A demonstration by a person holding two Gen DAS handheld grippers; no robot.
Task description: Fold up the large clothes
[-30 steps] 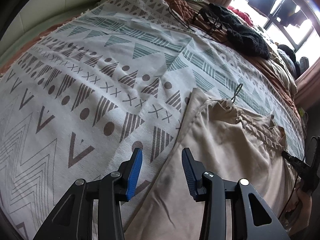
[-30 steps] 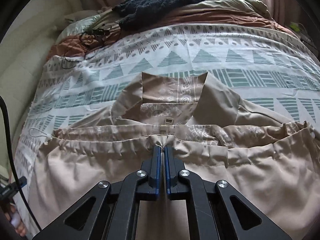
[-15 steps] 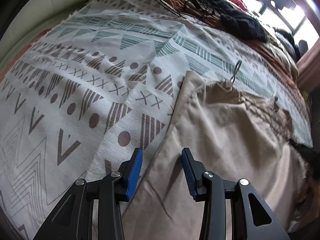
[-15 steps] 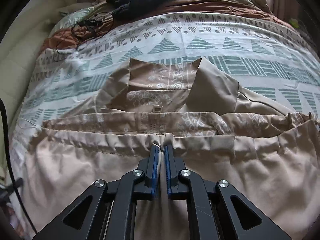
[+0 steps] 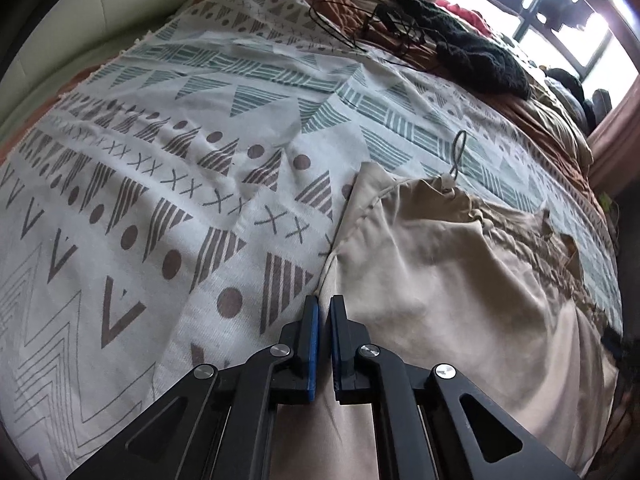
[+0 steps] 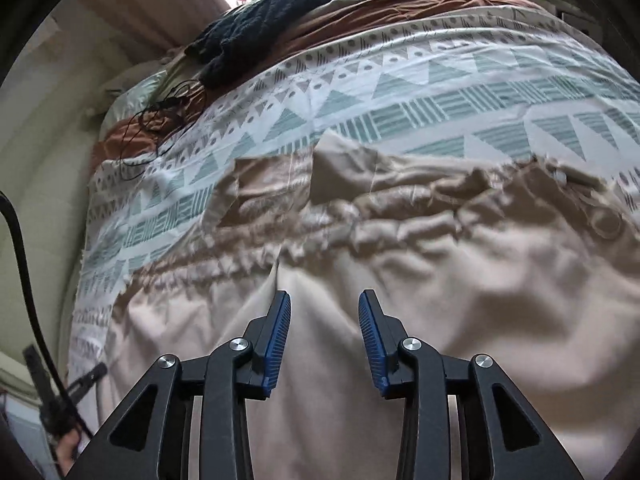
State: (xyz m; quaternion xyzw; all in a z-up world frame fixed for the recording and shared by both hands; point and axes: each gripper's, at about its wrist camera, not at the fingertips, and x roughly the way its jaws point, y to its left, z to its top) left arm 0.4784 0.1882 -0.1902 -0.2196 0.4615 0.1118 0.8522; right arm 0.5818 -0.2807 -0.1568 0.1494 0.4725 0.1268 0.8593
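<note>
A large beige garment (image 5: 420, 264) with a gathered waistband and a drawstring loop (image 5: 460, 152) lies spread on a patterned bedspread (image 5: 160, 160). My left gripper (image 5: 324, 304) is shut on the garment's left edge, the fabric pinched between its blue pads. In the right wrist view the same garment (image 6: 460, 280) fills the foreground, blurred by motion. My right gripper (image 6: 324, 300) hovers over the cloth just below the waistband. Its jaws are opening, and nothing is pinched between the pads.
A black knitted garment (image 5: 480, 56) and tangled black cables (image 5: 360, 20) lie on brown bedding at the far side, near the window. The padded wall (image 6: 36, 200) borders the bed on the left of the right wrist view, where a black cable (image 6: 20, 260) hangs.
The left jaws closed on the garment's edge. The right jaws let go of the waistband, spread apart, and the right gripper shifted sideways and rolled.
</note>
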